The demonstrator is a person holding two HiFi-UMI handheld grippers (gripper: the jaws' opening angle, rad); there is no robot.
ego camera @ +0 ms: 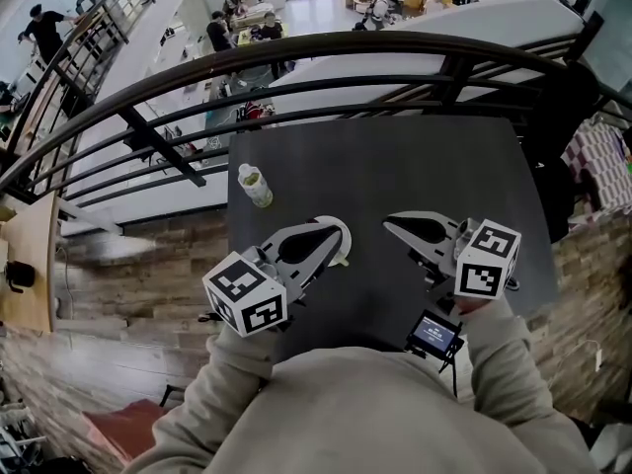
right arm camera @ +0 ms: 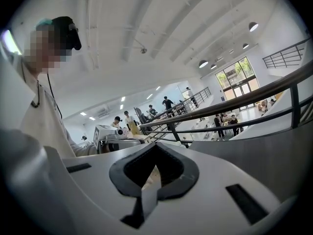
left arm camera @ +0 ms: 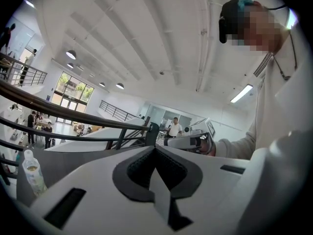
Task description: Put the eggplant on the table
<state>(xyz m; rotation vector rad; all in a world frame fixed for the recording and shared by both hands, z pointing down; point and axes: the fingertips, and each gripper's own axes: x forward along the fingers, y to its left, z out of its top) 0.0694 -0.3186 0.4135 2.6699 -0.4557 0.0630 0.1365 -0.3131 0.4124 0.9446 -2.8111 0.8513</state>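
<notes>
No eggplant shows in any view. In the head view both grippers hover side by side over the dark table (ego camera: 395, 166). My left gripper (ego camera: 342, 228) points up and right, and its jaws meet at the tip with nothing between them (left arm camera: 155, 148). A pale rounded edge shows just under its tip; I cannot tell what it is. My right gripper (ego camera: 387, 221) points up and left, also shut and empty (right arm camera: 155, 145). Each gripper view looks nearly level and catches the other gripper across the table.
A small clear bottle (ego camera: 255, 186) with pale liquid stands at the table's left edge, also low on the left in the left gripper view (left arm camera: 32, 173). A dark curved railing (ego camera: 296, 57) runs behind the table. A small screen device (ego camera: 434, 334) sits at the near edge.
</notes>
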